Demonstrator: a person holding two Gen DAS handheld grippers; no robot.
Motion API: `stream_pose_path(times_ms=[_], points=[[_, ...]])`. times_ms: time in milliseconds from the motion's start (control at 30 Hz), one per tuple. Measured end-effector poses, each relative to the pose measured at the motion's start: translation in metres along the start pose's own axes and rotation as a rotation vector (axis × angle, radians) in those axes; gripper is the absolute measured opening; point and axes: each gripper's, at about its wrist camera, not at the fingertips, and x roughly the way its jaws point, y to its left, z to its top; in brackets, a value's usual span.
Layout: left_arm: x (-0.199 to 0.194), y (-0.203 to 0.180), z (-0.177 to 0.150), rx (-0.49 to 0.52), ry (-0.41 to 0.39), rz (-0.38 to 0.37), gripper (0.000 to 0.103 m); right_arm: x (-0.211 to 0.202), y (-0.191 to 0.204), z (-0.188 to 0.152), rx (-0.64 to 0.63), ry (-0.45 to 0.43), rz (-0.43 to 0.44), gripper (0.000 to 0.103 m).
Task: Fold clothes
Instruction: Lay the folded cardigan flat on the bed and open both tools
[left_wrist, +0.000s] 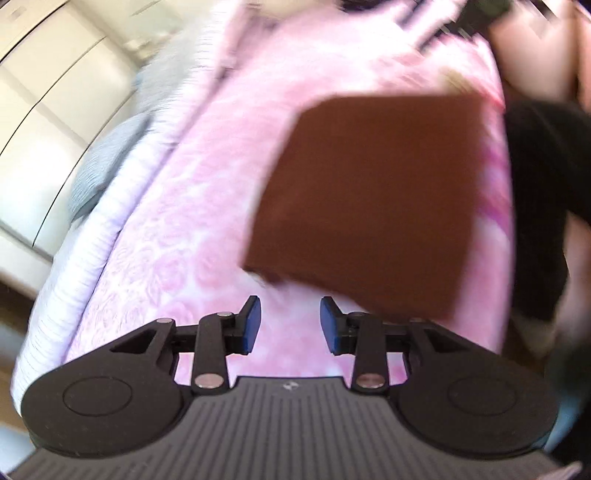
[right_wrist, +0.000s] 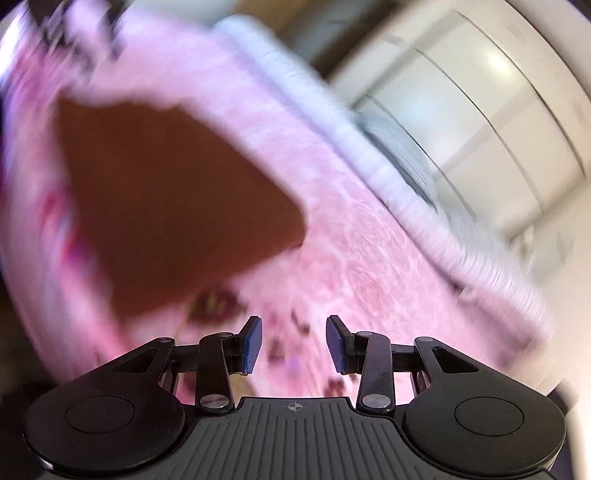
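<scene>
Both the left gripper (left_wrist: 290, 325) and right gripper (right_wrist: 294, 345), jaws spread and empty, hover near a folded brown garment (left_wrist: 369, 206) on a pink bedspread (left_wrist: 192, 221).

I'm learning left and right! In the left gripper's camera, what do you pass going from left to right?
Cream cupboard doors → blue-grey striped fabric → pink rose-patterned bedcover → folded square rust-brown garment → black fabric.

Bright daylight; heavy motion blur; fisheye-warped edges
</scene>
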Motion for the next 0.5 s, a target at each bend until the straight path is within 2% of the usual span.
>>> stream_pose_path(times_ms=[67,133,233,300,400,500], points=[[0.013,0.015,0.011,-0.058,-0.023,-0.003,0.031,0.015,-0.017,0.022,0.156,-0.028,0.057,0.038],[0.035,0.026,0.022,-0.107,-0.039,-0.043,0.031,0.036,-0.031,0.042,0.275,-0.041,0.119,0.038],[0.067,0.043,0.026,-0.171,-0.018,-0.109,0.030,0.073,-0.054,0.065,0.396,-0.025,0.202,0.037],[0.087,0.047,0.024,-0.188,0.014,-0.121,0.028,0.101,-0.075,0.080,0.438,-0.002,0.238,0.034],[0.107,0.048,0.018,-0.202,0.044,-0.102,0.028,0.138,-0.083,0.088,0.465,0.056,0.271,0.019],[0.111,0.053,0.012,-0.236,0.039,-0.106,0.027,0.171,-0.079,0.085,0.467,0.106,0.322,0.019]])
